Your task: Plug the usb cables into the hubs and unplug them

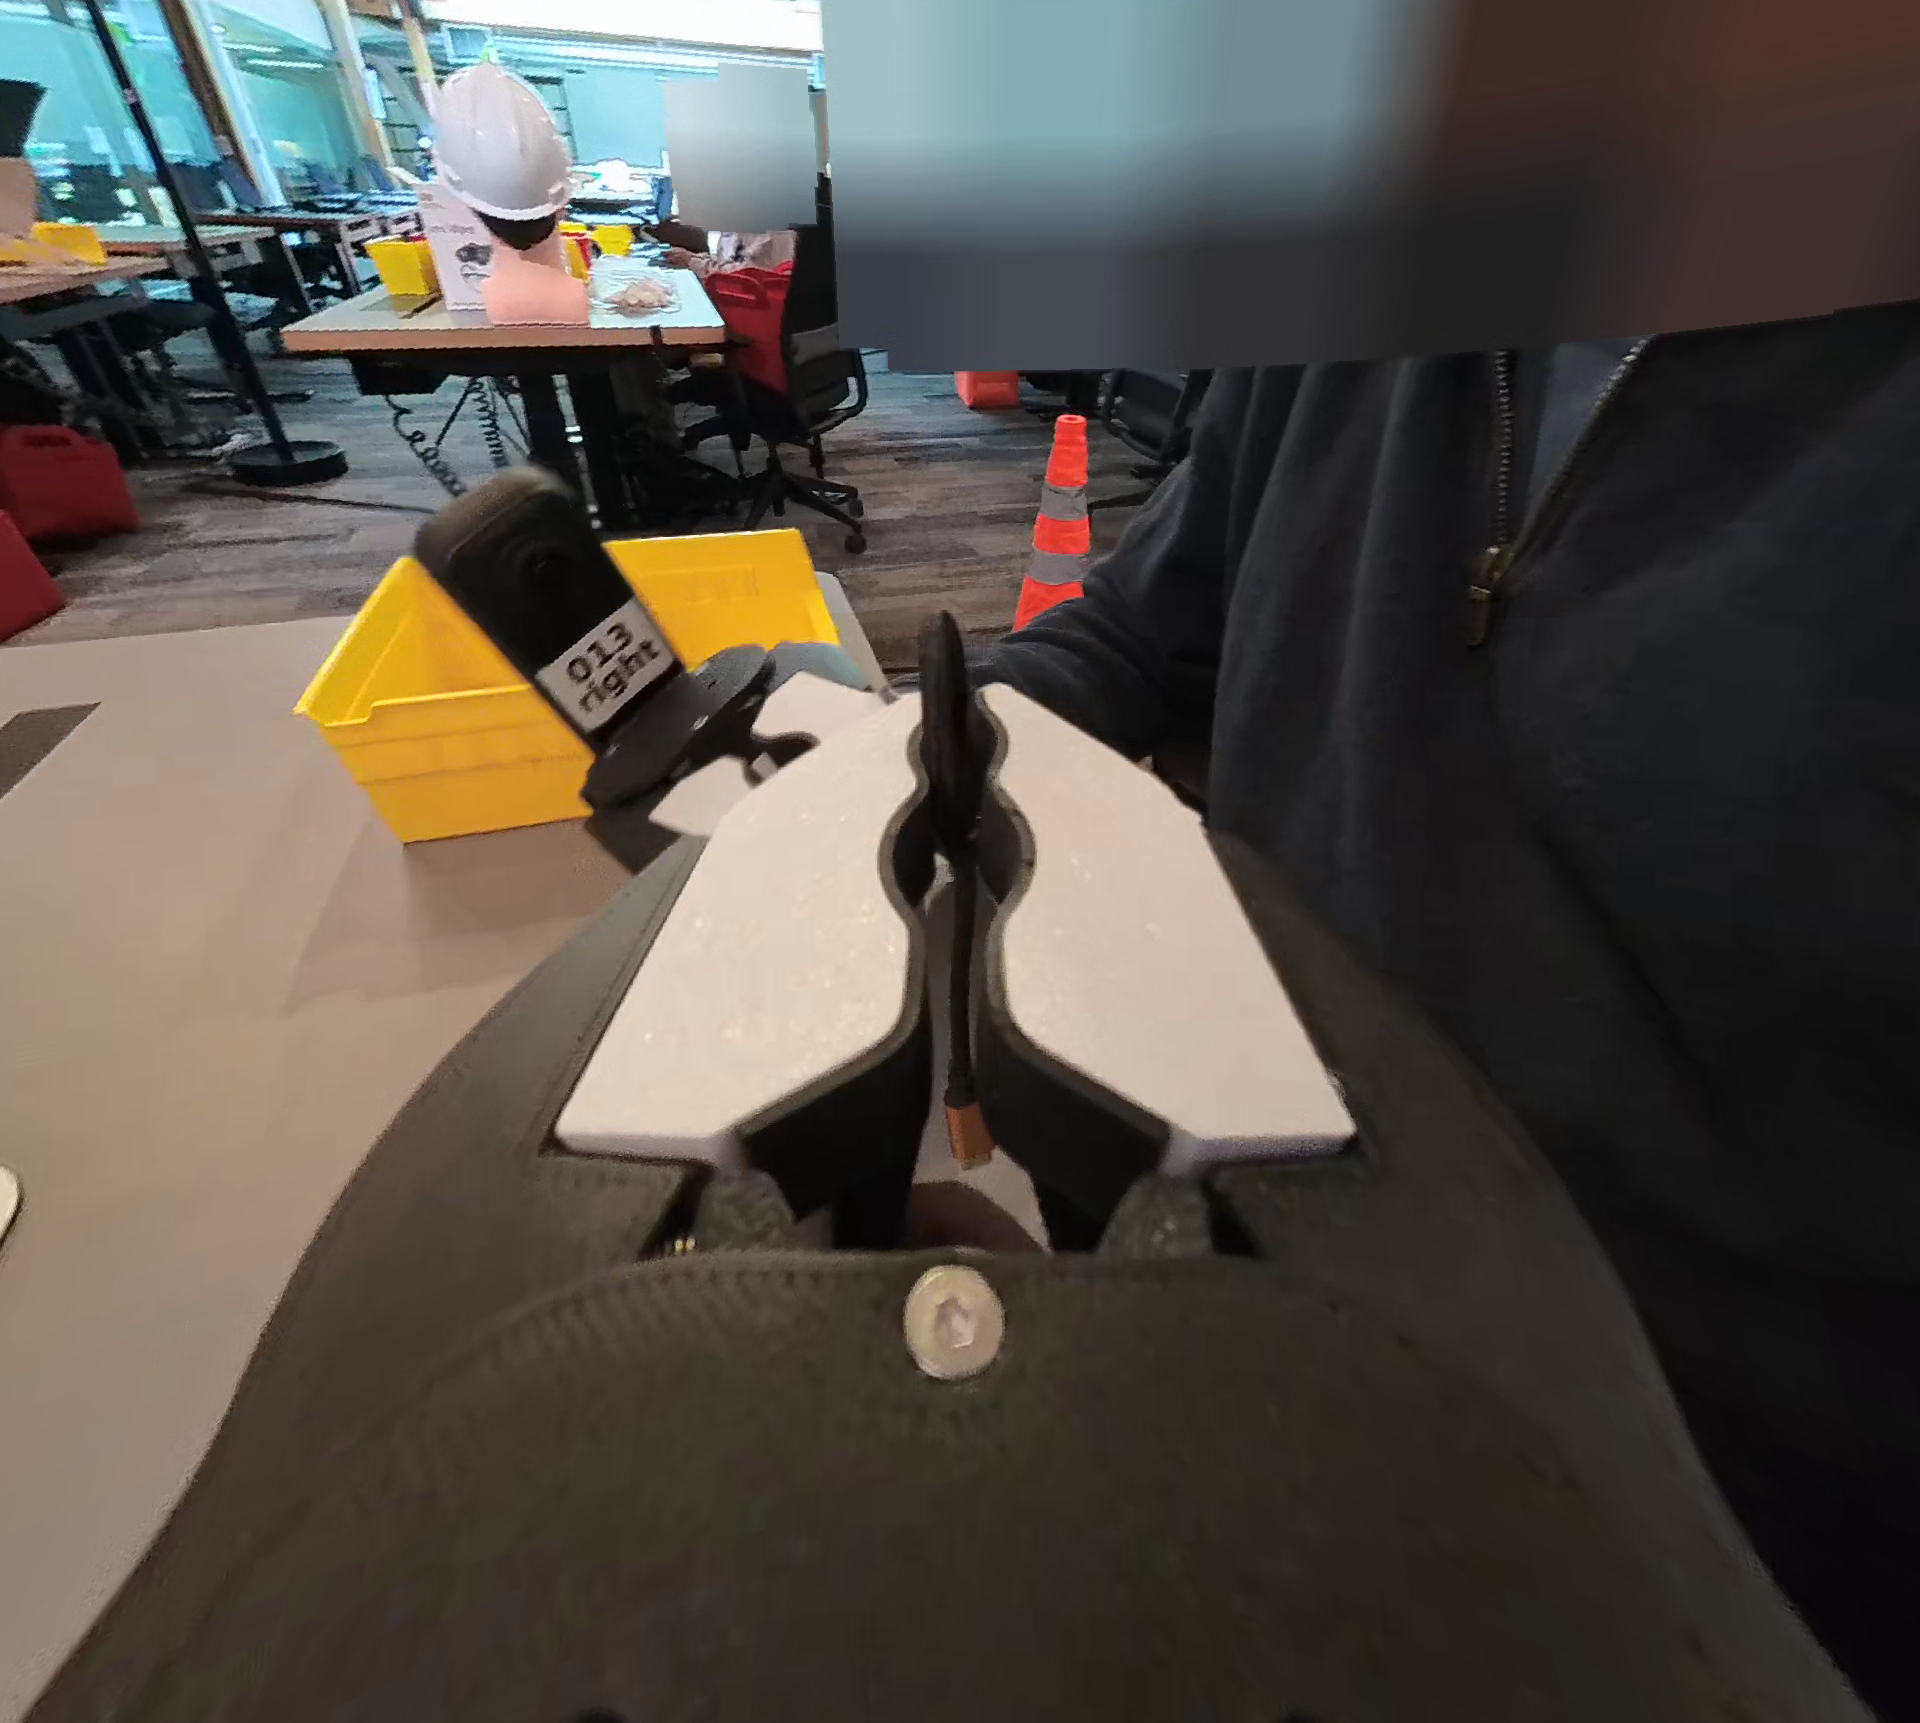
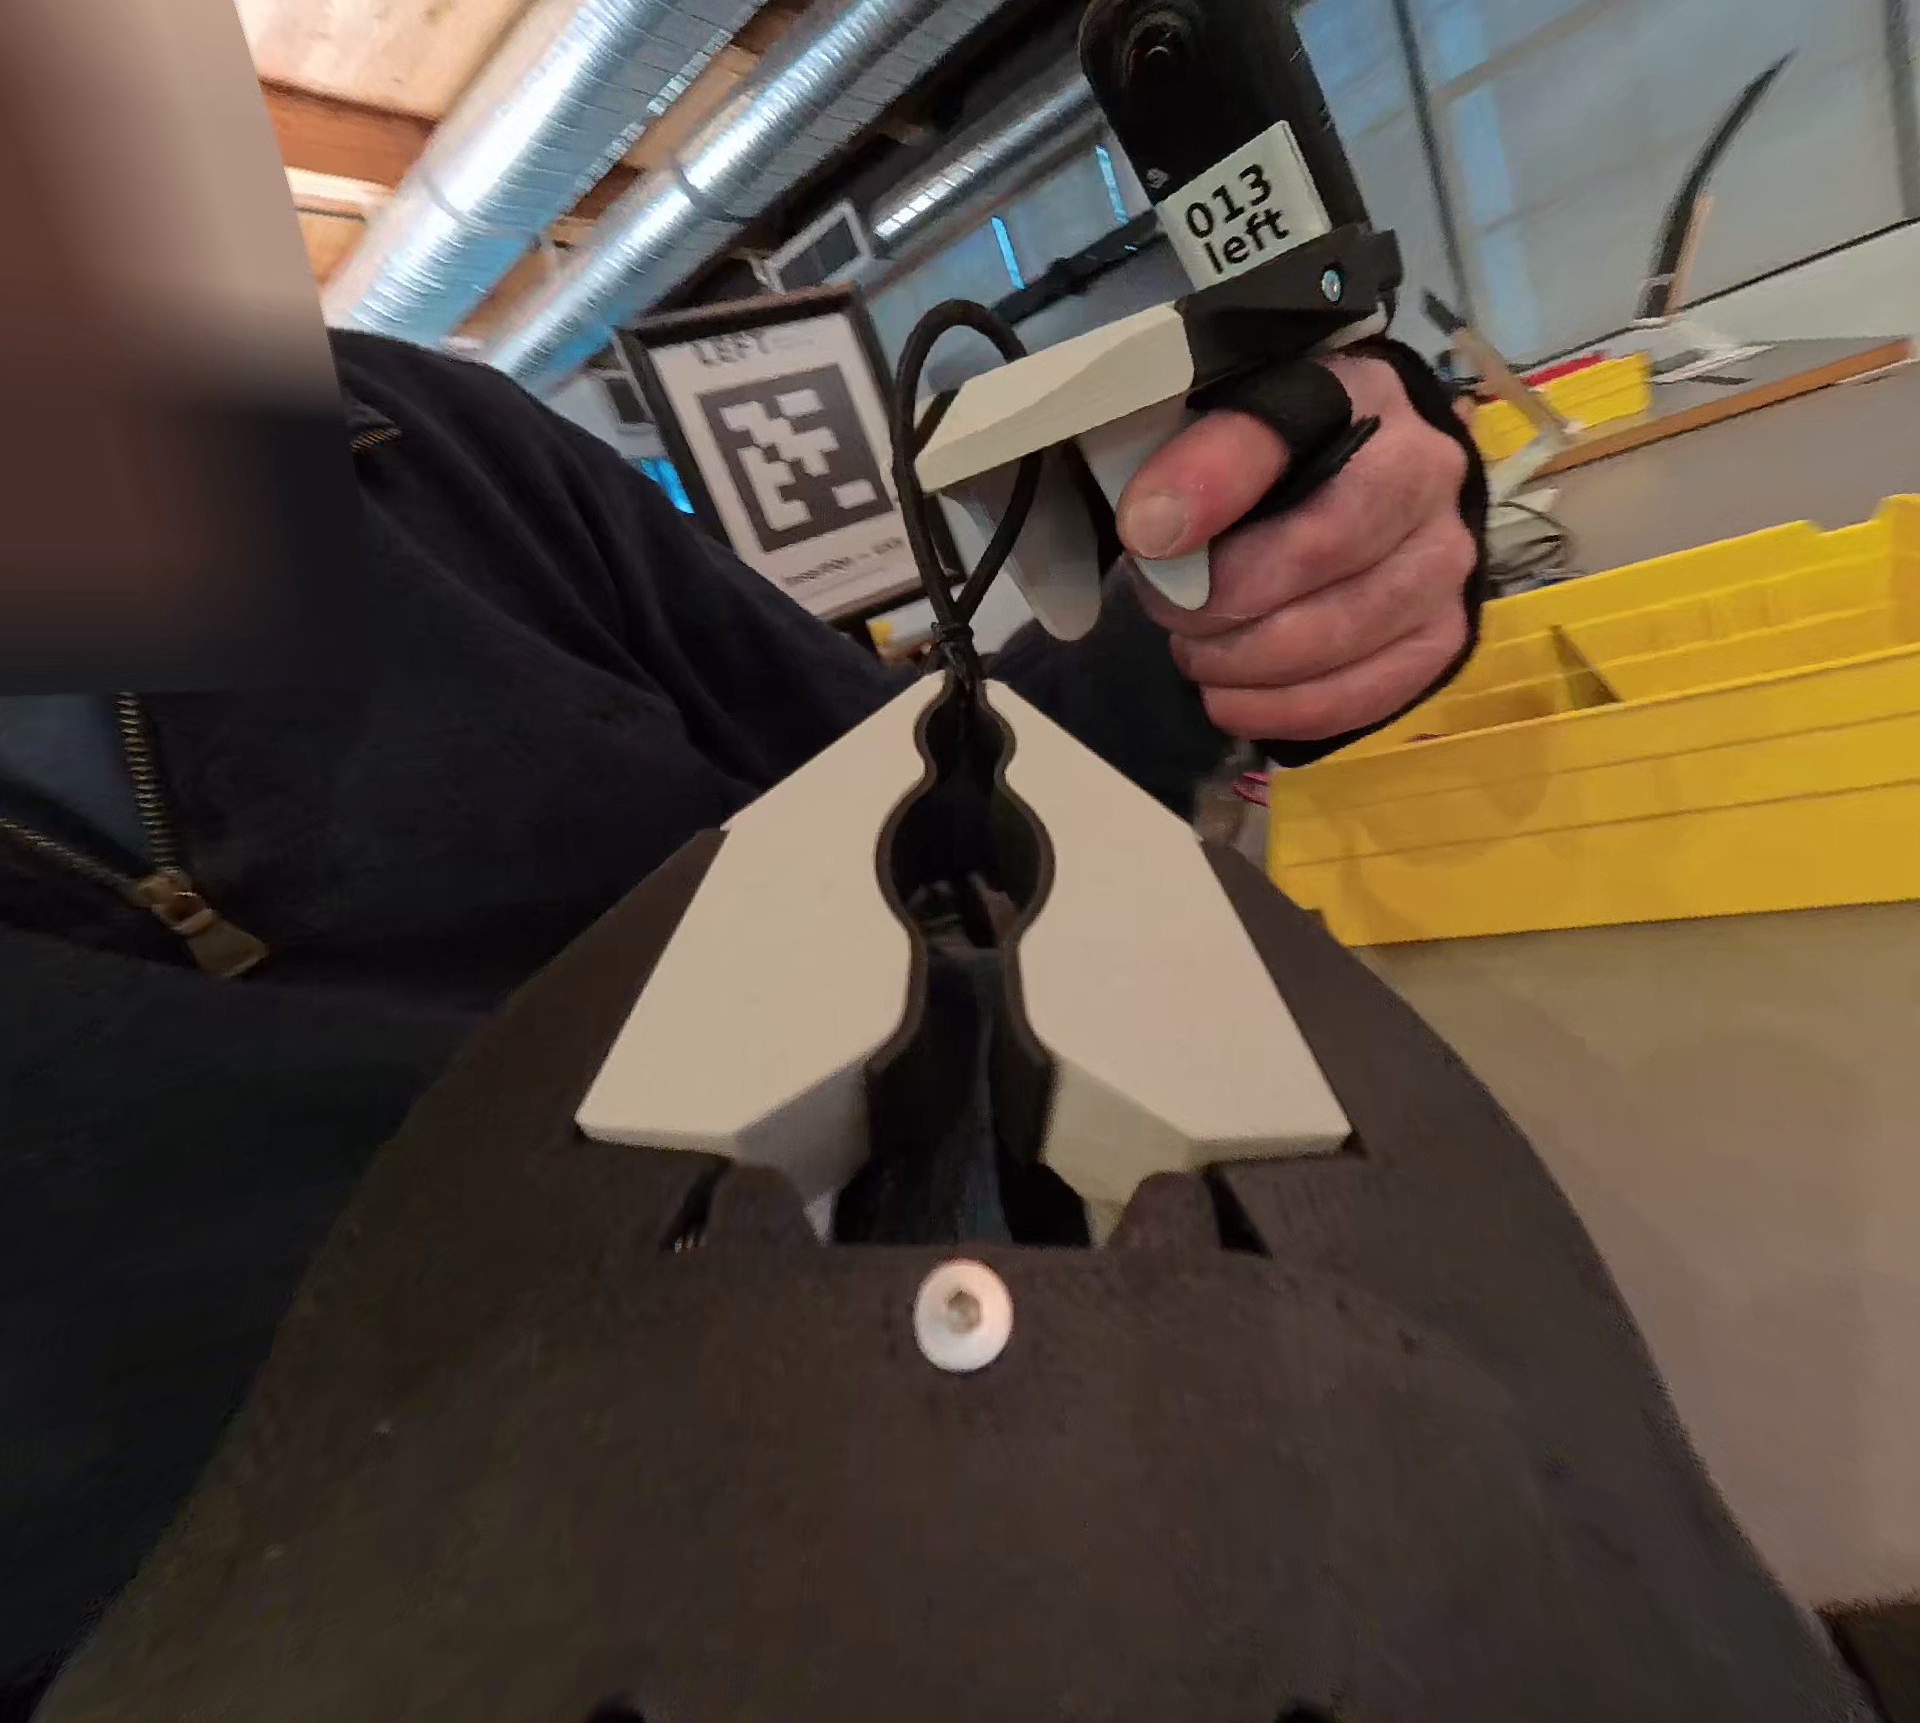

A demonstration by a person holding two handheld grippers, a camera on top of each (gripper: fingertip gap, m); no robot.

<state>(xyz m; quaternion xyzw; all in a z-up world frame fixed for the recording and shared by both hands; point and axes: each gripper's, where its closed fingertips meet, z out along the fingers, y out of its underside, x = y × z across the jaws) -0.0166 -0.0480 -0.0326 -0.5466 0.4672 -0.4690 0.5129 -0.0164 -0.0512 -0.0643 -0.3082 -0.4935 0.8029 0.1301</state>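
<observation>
A bundled black USB cable is held in the air between both grippers. In the left wrist view my left gripper (image 1: 951, 717) is shut on the cable (image 1: 948, 738). Its loop sticks out past the fingertips, and its copper-coloured plug (image 1: 971, 1138) hangs back between the fingers. The right gripper's camera body (image 1: 540, 613) shows to the left. In the right wrist view my right gripper (image 2: 954, 686) is shut on the cable's tied neck (image 2: 948, 650). The loop (image 2: 914, 385) rises to the left gripper (image 2: 935, 458), which a hand (image 2: 1320, 582) holds. No hub is in view.
A yellow bin (image 1: 457, 738) stands on the grey table (image 1: 156, 946) behind the grippers. Yellow divided bins (image 2: 1610, 790) lie to the right. The person's dark zipped jacket (image 1: 1558, 842) is close on the right. An orange cone (image 1: 1062, 530) stands on the floor.
</observation>
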